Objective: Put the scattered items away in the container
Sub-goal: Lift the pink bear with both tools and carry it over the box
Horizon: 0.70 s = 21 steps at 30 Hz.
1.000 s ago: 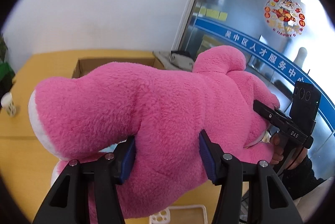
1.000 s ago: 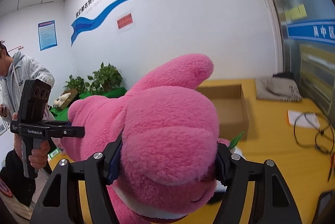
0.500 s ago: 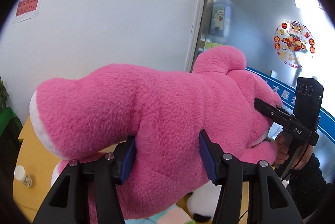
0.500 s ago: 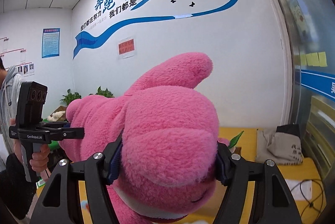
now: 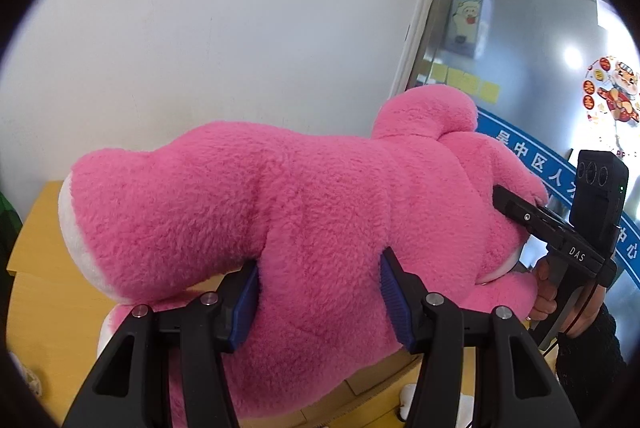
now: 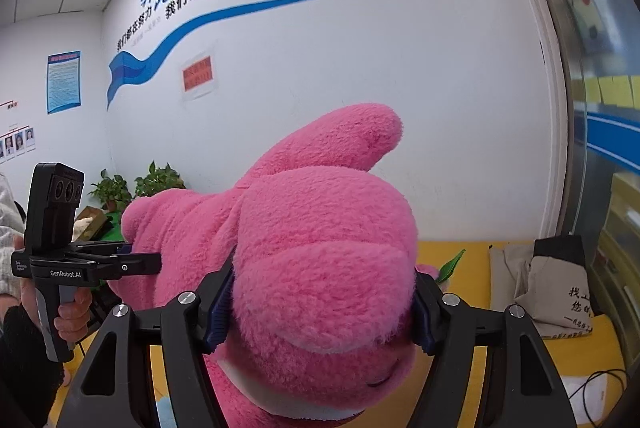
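The pink plush bear (image 5: pixel 304 236) is held off the yellow table (image 5: pixel 44 228) by both grippers at once. The left gripper (image 5: pixel 318 298) pinches the torso, with its blue pads (image 5: pixel 390 298) sunk into the fur on either side; the right gripper (image 6: pixel 320 312) clamps the head in the same way, its pads pressed into the pile. The container is not identifiable with certainty in either view; a brown cardboard edge (image 5: pixel 376 386) shows below the bear in the left wrist view, and it is probably the box, though the bear hides most of it. Risk 1: the toy is soft and compressible, so each hold rests on squeezed stuffing rather than a firm surface; a quick swing or a slackened squeeze is likely to let the fur slide out. Risk 2: the two grippers are coupled through the toy; if they move apart or twist unequally, the body stretches and one hold may pull free, leaving the bear to hang from the other. Risk 3: the bear fills both camera views and masks the opening, so the descent is nearly blind; a limb may catch on the box wall, or the bear may come to rest across the rim rather than inside. Risk 4: the bear appears bulky, so an early release may leave it perched on top, and it may then tip out.
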Each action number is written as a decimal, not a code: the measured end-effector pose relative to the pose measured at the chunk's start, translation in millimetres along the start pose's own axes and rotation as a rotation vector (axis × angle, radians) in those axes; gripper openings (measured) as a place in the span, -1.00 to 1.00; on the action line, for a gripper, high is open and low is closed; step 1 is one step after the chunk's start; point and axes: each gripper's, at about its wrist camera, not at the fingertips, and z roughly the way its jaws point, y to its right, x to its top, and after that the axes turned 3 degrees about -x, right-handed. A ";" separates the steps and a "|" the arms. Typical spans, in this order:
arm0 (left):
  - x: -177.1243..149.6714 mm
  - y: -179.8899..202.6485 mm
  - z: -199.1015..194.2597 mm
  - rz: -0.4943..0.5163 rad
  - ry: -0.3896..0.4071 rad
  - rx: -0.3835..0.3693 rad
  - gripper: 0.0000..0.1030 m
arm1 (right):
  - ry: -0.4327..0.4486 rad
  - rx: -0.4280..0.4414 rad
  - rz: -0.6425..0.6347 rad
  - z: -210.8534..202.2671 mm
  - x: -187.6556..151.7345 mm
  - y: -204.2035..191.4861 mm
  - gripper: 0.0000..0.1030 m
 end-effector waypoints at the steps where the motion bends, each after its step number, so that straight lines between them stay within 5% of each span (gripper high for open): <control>1: -1.9 -6.0 9.2 -0.005 -0.009 -0.002 0.06 | -0.007 0.000 0.007 9.6 -3.4 6.8 0.45; 13: -57.1 -65.6 149.1 -0.152 -0.241 -0.010 0.06 | -0.196 -0.039 0.199 136.1 -98.5 93.4 0.45; 21: -88.9 -81.6 216.9 -0.234 -0.427 0.079 0.07 | -0.364 -0.115 0.302 201.2 -154.4 128.0 0.45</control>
